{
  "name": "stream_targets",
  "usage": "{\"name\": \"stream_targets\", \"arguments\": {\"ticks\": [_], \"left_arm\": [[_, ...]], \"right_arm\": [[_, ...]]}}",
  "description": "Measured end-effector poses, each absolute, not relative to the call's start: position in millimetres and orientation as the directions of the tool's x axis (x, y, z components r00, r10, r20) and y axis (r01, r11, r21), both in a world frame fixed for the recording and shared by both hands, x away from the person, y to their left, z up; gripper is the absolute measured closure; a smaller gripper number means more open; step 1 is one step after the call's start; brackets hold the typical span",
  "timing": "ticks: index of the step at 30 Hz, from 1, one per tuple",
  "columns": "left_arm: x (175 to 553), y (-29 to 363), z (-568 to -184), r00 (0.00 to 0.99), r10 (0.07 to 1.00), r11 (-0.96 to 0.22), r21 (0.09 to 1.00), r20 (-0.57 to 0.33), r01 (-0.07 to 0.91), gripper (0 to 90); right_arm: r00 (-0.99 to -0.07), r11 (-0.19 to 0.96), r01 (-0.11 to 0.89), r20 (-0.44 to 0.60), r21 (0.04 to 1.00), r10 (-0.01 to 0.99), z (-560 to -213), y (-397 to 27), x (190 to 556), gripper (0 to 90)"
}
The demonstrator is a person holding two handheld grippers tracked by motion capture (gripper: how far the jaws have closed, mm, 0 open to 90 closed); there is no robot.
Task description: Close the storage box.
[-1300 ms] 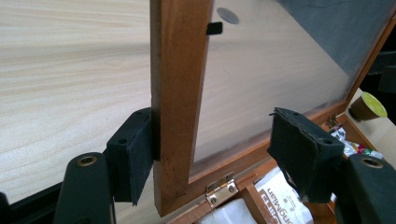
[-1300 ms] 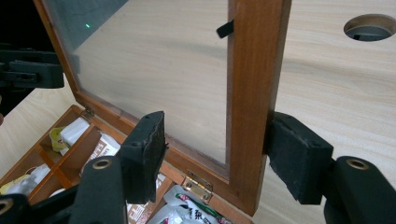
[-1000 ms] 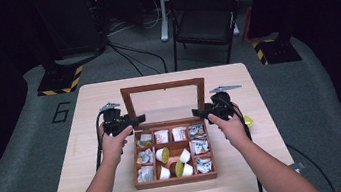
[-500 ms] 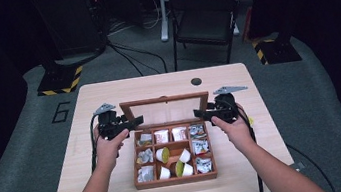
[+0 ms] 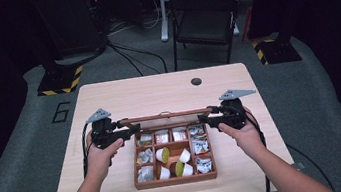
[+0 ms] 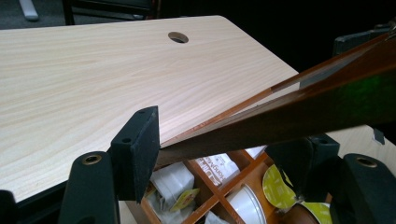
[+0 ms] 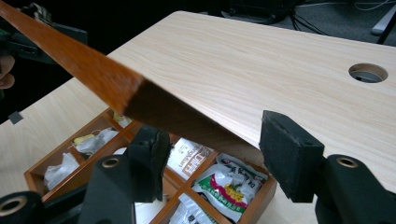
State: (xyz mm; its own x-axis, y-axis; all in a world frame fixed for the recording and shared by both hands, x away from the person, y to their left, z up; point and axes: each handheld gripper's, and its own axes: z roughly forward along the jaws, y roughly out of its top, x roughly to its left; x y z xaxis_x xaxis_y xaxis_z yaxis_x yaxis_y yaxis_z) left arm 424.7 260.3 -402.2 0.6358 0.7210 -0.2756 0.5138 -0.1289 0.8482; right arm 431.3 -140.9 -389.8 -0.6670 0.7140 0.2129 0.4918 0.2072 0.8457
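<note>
Both grippers hold the lid (image 5: 166, 115) of the box (image 5: 176, 179) by its side rails: left gripper (image 5: 132, 129) clamps the left end, right gripper (image 5: 205, 118) the right. The lid hangs half raised over the box's back edge. Sachets (image 5: 201, 146) and capsules (image 5: 162, 154) fill the compartments below. A hole (image 5: 196, 81) and bare table (image 5: 157, 90) lie beyond

Glossy dark wooden lid (image 6: 299, 112); matt pale wood table (image 5: 158, 92).

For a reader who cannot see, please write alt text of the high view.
Two hand-held grippers, left gripper and right gripper, hold a wooden lid by its ends above an open compartment box of tea bags and pods on a light table.
</note>
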Motion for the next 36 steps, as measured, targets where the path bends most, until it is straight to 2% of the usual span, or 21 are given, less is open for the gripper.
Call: {"name": "stream_targets", "arguments": {"ticks": [11, 21, 30, 36], "left_arm": [[404.2, 263.0, -386.9, 0.643, 0.712, -0.124, 0.851, -0.283, 0.511, 33.7], [381.7, 263.4, -380.0, 0.653, 0.713, -0.16, 0.847, -0.255, 0.506, 35.4], [356.1, 262.7, -389.5, 0.666, 0.712, -0.197, 0.847, -0.223, 0.495, 35.9], [342.4, 260.9, -401.6, 0.665, 0.72, -0.221, 0.843, -0.199, 0.491, 35.7]], "right_arm": [[-0.669, 0.196, 0.485, 0.217, 0.853, 0.711, -376.5, -144.4, 408.4, 42.4], [-0.688, 0.253, 0.465, 0.167, 0.848, 0.706, -366.1, -144.3, 385.2, 48.0], [-0.704, 0.285, 0.442, 0.133, 0.851, 0.697, -375.7, -146.0, 358.2, 48.7], [-0.698, 0.265, 0.453, 0.155, 0.851, 0.699, -391.6, -148.8, 343.5, 49.3]]}}
